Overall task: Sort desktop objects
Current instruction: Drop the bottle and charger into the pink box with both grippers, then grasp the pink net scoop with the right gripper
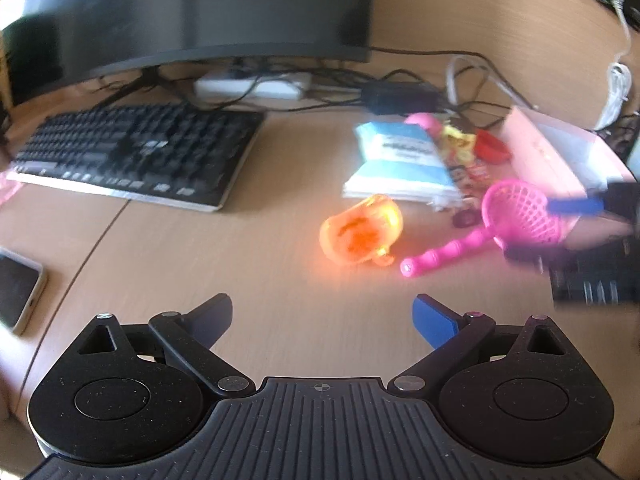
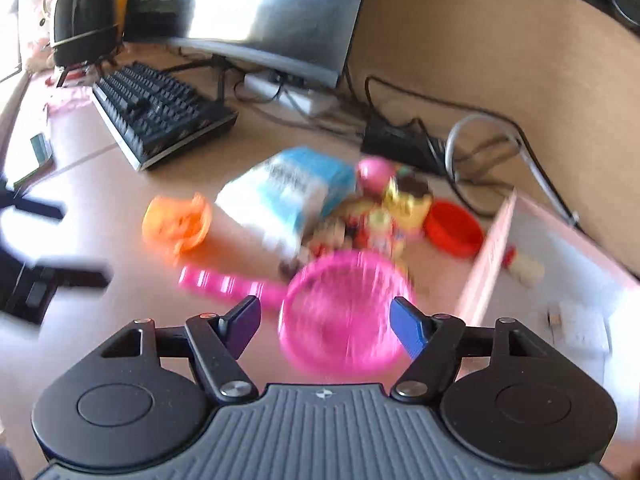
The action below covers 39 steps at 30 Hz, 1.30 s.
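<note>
Progress: I judge the sort barely begun; the pink box (image 2: 496,256) at the tabletop's right edge holds only a small item or two, while most toys lie heaped beside it.
Left to do: pink racket, orange cup (image 1: 360,236), red bowl (image 2: 454,228), blue packet (image 1: 400,160).
Pink racket (image 2: 344,312): mesh head, ribbed handle lying toward the orange cup; blurred, so whether it is lifted I cannot say.
Right hand-held gripper (image 2: 324,324): jaws wide, straddling the racket head, apparently not yet clamped.
Left hand-held gripper (image 1: 322,320): wide open, empty, over bare tabletop.
</note>
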Tool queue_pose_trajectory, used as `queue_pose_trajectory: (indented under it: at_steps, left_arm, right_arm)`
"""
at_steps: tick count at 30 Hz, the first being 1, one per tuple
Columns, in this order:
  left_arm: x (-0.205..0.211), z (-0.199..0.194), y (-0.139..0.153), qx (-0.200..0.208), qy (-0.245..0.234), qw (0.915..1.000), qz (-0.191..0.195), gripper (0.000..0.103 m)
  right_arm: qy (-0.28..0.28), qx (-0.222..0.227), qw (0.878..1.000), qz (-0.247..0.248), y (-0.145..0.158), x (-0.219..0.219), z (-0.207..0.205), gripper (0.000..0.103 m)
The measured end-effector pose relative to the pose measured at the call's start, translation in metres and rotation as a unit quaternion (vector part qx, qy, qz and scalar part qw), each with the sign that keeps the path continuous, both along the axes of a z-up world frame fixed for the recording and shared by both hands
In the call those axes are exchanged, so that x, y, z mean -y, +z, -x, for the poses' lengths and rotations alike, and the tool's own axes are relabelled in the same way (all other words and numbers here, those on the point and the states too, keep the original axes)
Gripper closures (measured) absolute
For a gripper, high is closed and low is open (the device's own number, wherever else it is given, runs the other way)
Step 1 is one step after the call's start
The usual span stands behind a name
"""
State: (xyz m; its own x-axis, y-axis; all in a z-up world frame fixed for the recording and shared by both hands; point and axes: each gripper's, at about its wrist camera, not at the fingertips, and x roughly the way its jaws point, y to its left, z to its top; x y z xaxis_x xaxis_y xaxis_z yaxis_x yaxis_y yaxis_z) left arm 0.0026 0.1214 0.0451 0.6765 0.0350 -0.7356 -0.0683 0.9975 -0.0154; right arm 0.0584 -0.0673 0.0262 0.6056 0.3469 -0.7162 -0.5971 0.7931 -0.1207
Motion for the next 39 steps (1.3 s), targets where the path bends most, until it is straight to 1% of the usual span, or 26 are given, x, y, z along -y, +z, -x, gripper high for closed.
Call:
queue_pose_trajectory:
  at_steps: [3, 6, 8, 10, 12, 13, 15, 17, 19, 20, 23, 25, 26, 27, 28, 29, 30, 31, 32, 33, 35, 36, 38, 39]
  left_arm:
    - [0.02, -0.006, 0.002, 0.009, -0.043, 0.999, -0.009, 0.003]
    - [0.04, -0.013, 0.002, 0.016, -0.066, 0.9973, -0.026, 0.003]
    - [0.054, -0.017, 0.004, 0.029, -0.094, 0.9947, -0.029, 0.003]
    - [0.071, -0.024, 0.003, 0.04, -0.128, 0.99, -0.043, 0.003]
    - [0.088, -0.036, -0.001, 0.038, -0.161, 0.9843, -0.062, 0.003]
    - [0.095, -0.044, -0.004, 0.033, -0.18, 0.9808, -0.068, 0.003]
    - [0.107, -0.058, -0.011, 0.018, -0.211, 0.9749, -0.07, 0.003]
    - [0.118, -0.071, -0.017, 0.0, -0.222, 0.9727, -0.068, 0.003]
    - [0.126, -0.072, -0.017, -0.016, -0.234, 0.9708, -0.049, 0.003]
    - [0.129, -0.069, -0.016, -0.02, -0.247, 0.9682, -0.035, 0.003]
    - [0.139, -0.045, -0.013, -0.033, -0.296, 0.9547, 0.005, 0.003]
    - [0.143, -0.027, -0.013, -0.046, -0.326, 0.9432, 0.044, 0.003]
    - [0.143, -0.019, -0.014, -0.051, -0.335, 0.9391, 0.055, 0.003]
    - [0.143, -0.01, -0.014, -0.051, -0.339, 0.9374, 0.059, 0.003]
    - [0.141, -0.004, -0.014, -0.05, -0.337, 0.9385, 0.056, 0.003]
    - [0.137, 0.001, -0.014, -0.049, -0.327, 0.9424, 0.049, 0.003]
    - [0.131, 0.003, -0.013, -0.047, -0.312, 0.9481, 0.043, 0.003]
    - [0.124, 0.003, -0.013, -0.046, -0.293, 0.9544, 0.037, 0.003]
    - [0.114, 0.003, -0.012, -0.043, -0.268, 0.9621, 0.029, 0.003]
    - [0.106, 0.003, -0.011, -0.04, -0.246, 0.9683, 0.022, 0.003]
    - [0.086, 0.0, -0.008, -0.034, -0.187, 0.9819, 0.003, 0.003]
    - [0.073, -0.001, -0.006, -0.029, -0.148, 0.9886, -0.007, 0.003]
    - [0.052, -0.006, -0.001, -0.023, -0.085, 0.9961, -0.01, 0.003]
    - [0.041, -0.012, 0.001, -0.021, -0.058, 0.9981, -0.006, 0.003]
  right_arm:
    - [-0.025, -0.016, 1.0, -0.007, -0.008, 0.025, 0.02, 0.035]
    - [-0.059, -0.014, 0.998, -0.008, -0.008, 0.047, 0.029, 0.035]
    - [-0.084, -0.017, 0.996, -0.028, -0.003, 0.066, 0.037, 0.035]
    - [-0.109, -0.019, 0.993, -0.05, 0.002, 0.081, 0.044, 0.034]
    - [-0.132, -0.015, 0.989, -0.058, 0.004, 0.093, 0.052, 0.033]
    - [-0.143, -0.013, 0.988, -0.06, 0.005, 0.099, 0.056, 0.031]
    - [-0.164, -0.009, 0.984, -0.065, 0.005, 0.11, 0.062, 0.028]
    - [-0.184, -0.007, 0.98, -0.068, 0.005, 0.121, 0.068, 0.025]
    - [-0.205, -0.006, 0.976, -0.073, 0.005, 0.134, 0.075, 0.024]
    - [-0.215, -0.006, 0.974, -0.076, 0.005, 0.14, 0.078, 0.024]
    - [-0.231, -0.013, 0.968, -0.094, 0.005, 0.152, 0.082, 0.023]
    - [-0.229, -0.026, 0.966, -0.114, 0.005, 0.156, 0.08, 0.021]
    - [-0.224, -0.033, 0.966, -0.126, 0.005, 0.155, 0.077, 0.019]
    - [-0.22, -0.039, 0.965, -0.139, 0.005, 0.153, 0.073, 0.019]
    - [-0.214, -0.046, 0.964, -0.15, 0.005, 0.15, 0.068, 0.019]
    - [-0.207, -0.054, 0.963, -0.161, 0.005, 0.145, 0.061, 0.019]
    - [-0.202, -0.06, 0.962, -0.172, 0.006, 0.139, 0.054, 0.02]
    - [-0.199, -0.067, 0.961, -0.182, 0.006, 0.132, 0.045, 0.024]
    - [-0.194, -0.077, 0.958, -0.194, 0.005, 0.126, 0.036, 0.031]
    - [-0.192, -0.094, 0.954, -0.211, 0.003, 0.118, 0.025, 0.035]
    - [-0.194, -0.131, 0.941, -0.245, -0.004, 0.106, 0.006, 0.048]
    - [-0.197, -0.149, 0.934, -0.259, -0.009, 0.099, -0.004, 0.05]
    - [-0.206, -0.168, 0.926, -0.269, -0.017, 0.085, -0.016, 0.056]
    - [-0.207, -0.17, 0.925, -0.269, -0.021, 0.078, -0.021, 0.058]
